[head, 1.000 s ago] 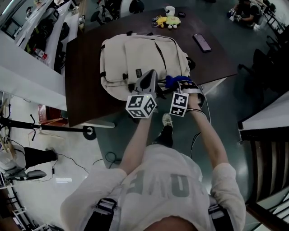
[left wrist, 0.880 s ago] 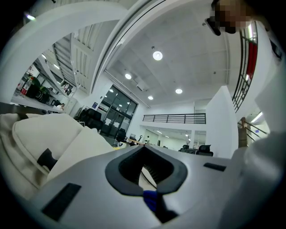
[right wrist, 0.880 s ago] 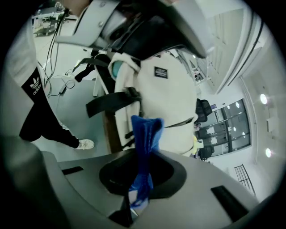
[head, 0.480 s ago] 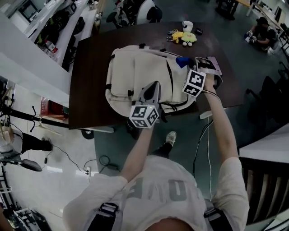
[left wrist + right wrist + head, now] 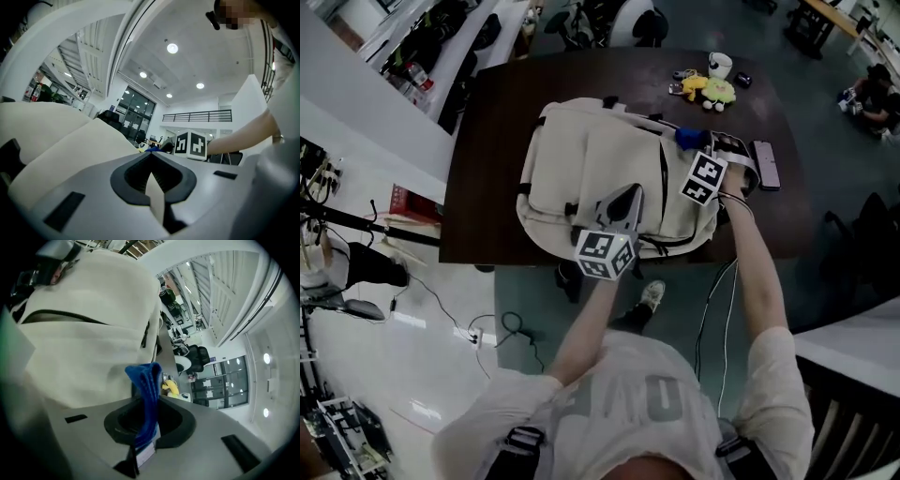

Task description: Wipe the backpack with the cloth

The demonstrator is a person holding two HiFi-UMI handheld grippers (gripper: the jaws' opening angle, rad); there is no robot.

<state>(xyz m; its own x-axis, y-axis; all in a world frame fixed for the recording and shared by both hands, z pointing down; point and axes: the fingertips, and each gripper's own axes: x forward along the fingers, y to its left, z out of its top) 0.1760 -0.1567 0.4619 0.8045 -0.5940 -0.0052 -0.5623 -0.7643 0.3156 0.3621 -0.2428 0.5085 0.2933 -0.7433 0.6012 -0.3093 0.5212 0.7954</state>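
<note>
— Where is the backpack (image 5: 600, 169)?
— It lies flat on the dark table (image 5: 492, 122), cream-coloured, filling the middle.
— And the left gripper (image 5: 628, 194)?
— It is down on the backpack's near edge, with its jaws closed together.
— The right gripper (image 5: 696, 147)?
— It is clamped on the blue cloth (image 5: 687, 138), at the backpack's far right corner. A phone (image 5: 766, 164) lies on the table just to the right.
</note>
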